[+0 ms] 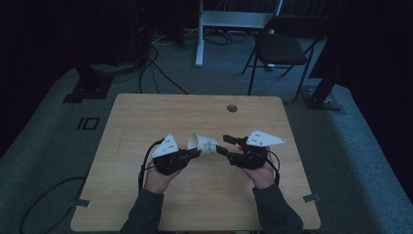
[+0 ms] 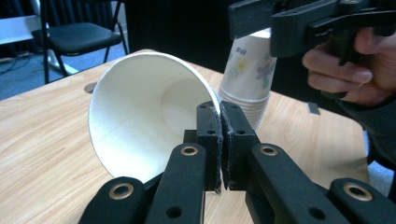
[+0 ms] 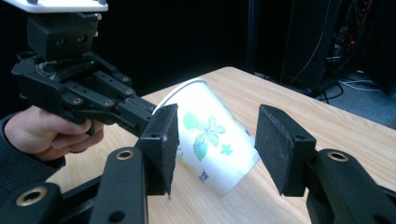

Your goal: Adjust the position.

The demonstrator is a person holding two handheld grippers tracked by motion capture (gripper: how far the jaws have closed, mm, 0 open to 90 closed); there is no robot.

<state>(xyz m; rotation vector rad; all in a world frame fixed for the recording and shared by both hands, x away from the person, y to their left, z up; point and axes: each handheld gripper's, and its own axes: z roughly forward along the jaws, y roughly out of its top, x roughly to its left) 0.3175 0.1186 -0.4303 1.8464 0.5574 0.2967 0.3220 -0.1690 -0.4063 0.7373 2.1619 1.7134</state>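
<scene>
Tilted, the paper cup [image 2: 140,126] hangs pinched in left tongs [image 2: 220,149]; right tongs [image 3: 215,149] gape wide, seemingly around its base.

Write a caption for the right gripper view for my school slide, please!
Open right gripper faces a tilted flowered paper cup, whose rim the left gripper pinches.

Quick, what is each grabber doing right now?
Left gripper: shut on the rim of the paper cup, holding it tilted.
Right gripper: open, jaws either side of the cup, not squeezing it.
</scene>
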